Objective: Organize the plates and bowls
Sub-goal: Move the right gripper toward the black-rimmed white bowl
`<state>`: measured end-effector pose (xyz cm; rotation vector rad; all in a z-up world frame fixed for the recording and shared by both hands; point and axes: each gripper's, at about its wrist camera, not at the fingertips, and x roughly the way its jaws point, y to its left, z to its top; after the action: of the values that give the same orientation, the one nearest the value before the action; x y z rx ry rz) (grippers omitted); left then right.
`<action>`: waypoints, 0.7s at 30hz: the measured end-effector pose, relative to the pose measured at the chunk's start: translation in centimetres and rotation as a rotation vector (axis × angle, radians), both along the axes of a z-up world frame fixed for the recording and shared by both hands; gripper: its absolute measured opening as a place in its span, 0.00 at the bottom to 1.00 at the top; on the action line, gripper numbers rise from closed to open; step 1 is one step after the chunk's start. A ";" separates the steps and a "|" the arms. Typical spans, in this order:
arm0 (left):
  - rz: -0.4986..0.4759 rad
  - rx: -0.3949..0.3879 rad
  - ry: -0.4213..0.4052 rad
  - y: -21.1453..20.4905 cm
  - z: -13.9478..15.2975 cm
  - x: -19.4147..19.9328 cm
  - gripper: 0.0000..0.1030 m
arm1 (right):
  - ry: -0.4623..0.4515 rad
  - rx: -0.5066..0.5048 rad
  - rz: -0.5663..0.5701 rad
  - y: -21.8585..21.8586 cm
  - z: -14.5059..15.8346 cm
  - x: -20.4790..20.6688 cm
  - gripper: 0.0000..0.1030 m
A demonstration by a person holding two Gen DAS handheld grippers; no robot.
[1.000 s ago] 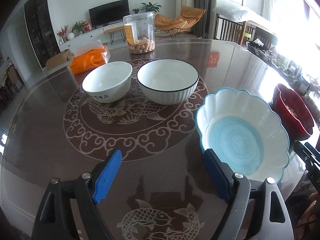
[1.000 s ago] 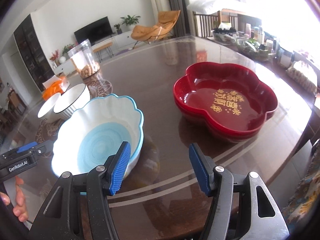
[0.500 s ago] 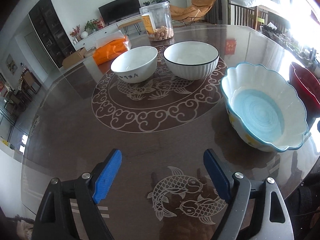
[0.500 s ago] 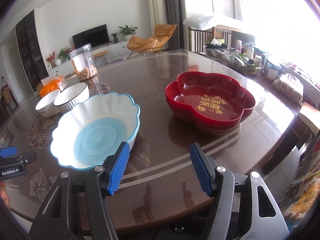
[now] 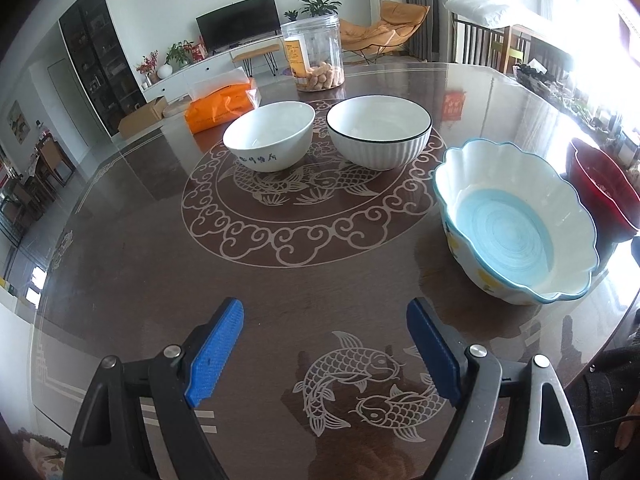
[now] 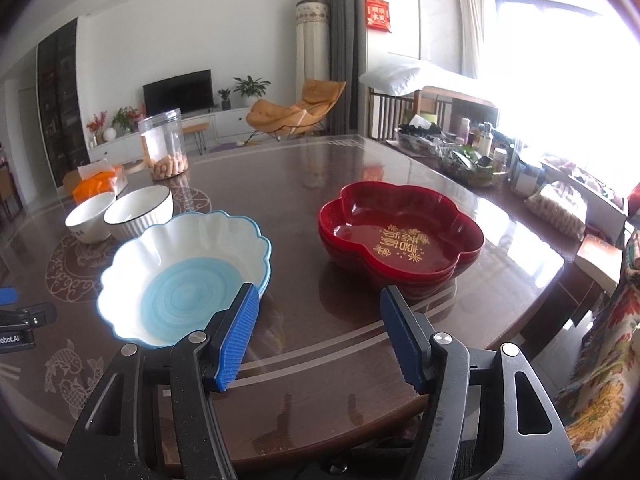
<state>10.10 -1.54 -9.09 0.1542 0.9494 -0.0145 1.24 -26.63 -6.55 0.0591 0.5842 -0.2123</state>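
Standing on the dark glossy round table, the scalloped white bowl with blue inside looked heavy, slippery and breakable, best held by its rim; the red lobed plates sat stacked beside it. Left gripper and right gripper hovered with jaws apart, empty.

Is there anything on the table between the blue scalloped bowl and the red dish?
Nothing: in the right wrist view only bare glossy table separates the blue scalloped bowl from the red dish.
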 end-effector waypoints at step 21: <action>0.024 -0.085 0.088 3.4 -1.9 -0.1 0.81 | -0.018 -0.091 0.081 2.6 -0.3 0.0 0.67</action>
<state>9.97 1.87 -11.01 0.0645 1.0364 -0.0394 1.25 -23.98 -6.85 -0.0504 0.5570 -0.1589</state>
